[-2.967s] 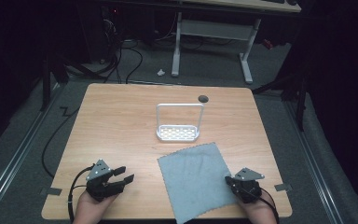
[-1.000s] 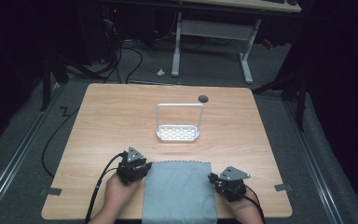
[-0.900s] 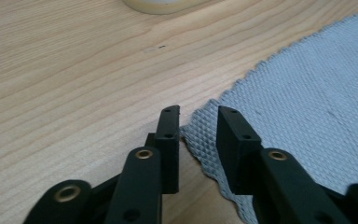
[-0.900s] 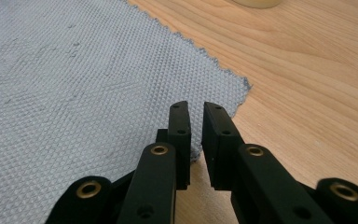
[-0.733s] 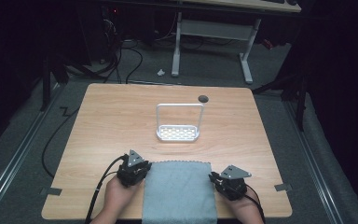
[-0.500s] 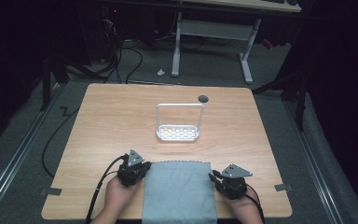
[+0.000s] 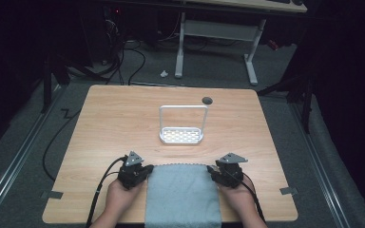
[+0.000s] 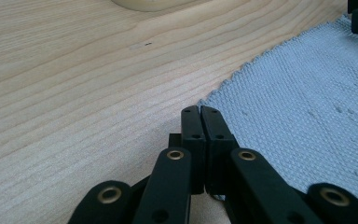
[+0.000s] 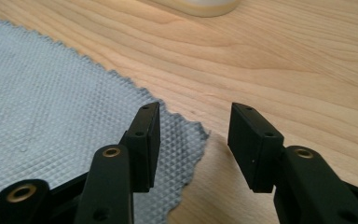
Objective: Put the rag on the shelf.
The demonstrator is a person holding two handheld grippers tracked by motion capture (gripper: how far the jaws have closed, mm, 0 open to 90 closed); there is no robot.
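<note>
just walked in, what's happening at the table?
A person holds a gripper in each hand at the near edge of a wooden table, working a grey cloth that lies flat between them. The left gripper sits at the cloth's far left corner with its jaws closed together; whether fabric is pinched between them cannot be told. The right gripper is open, jaws straddling the cloth's far right corner. A small white rack stands untouched mid-table.

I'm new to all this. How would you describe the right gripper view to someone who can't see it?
Two black jaws of the right tool stand open over the corner of a grey woven cloth lying flat on a light wooden table. One jaw is above the cloth, the other above bare wood.
</note>
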